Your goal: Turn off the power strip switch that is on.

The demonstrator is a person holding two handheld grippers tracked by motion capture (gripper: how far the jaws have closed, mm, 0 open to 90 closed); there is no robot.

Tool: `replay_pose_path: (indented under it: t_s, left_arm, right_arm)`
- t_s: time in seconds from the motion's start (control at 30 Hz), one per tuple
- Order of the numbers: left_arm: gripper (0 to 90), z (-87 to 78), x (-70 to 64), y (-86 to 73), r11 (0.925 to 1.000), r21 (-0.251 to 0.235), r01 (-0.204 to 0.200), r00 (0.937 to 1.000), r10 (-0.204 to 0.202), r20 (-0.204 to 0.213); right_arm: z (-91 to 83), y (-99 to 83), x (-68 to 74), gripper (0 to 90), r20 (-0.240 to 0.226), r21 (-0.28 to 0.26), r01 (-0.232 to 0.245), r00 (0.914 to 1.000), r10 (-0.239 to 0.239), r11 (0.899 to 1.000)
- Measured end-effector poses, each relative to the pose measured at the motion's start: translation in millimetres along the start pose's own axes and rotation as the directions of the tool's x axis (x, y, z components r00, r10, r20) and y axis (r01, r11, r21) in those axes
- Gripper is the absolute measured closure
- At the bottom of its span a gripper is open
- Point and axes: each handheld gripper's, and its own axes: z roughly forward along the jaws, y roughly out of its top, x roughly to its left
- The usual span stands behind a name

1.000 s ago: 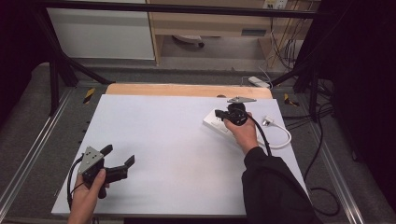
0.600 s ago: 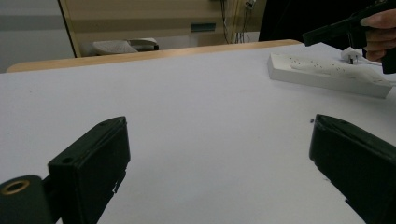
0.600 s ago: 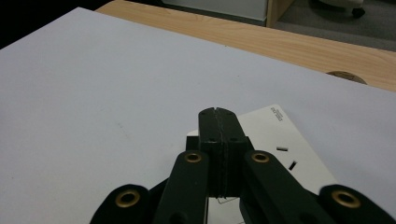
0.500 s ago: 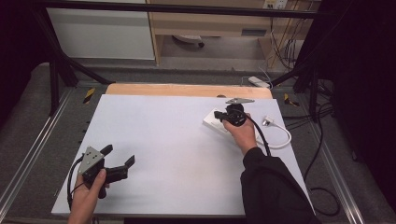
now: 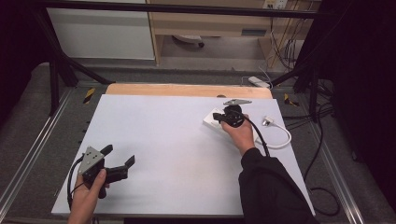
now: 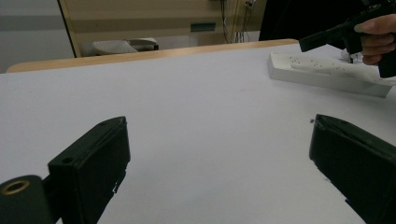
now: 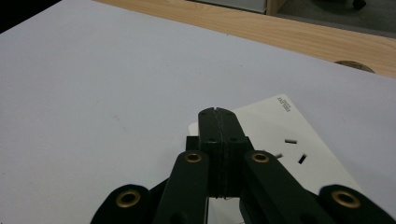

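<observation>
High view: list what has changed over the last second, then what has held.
Nothing visibly changed. The right gripper stays over the near end of the white power strip with its fingers closed together, gripping nothing. The left gripper stays open at the near left of the table, and the white cable lies as it did.
</observation>
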Motion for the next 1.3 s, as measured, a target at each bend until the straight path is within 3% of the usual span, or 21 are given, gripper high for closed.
replay_pose_path:
  t_s: [1.3]
  left_arm:
    - [5.0,-0.4,0.1,0.4,1.0,-0.002,-0.002,1.0,0.002,0.003]
  right_arm:
    - [17.2,-8.8,-1.6,90.0,0.039,0.07,-0.008,0.9992,0.006,0.998]
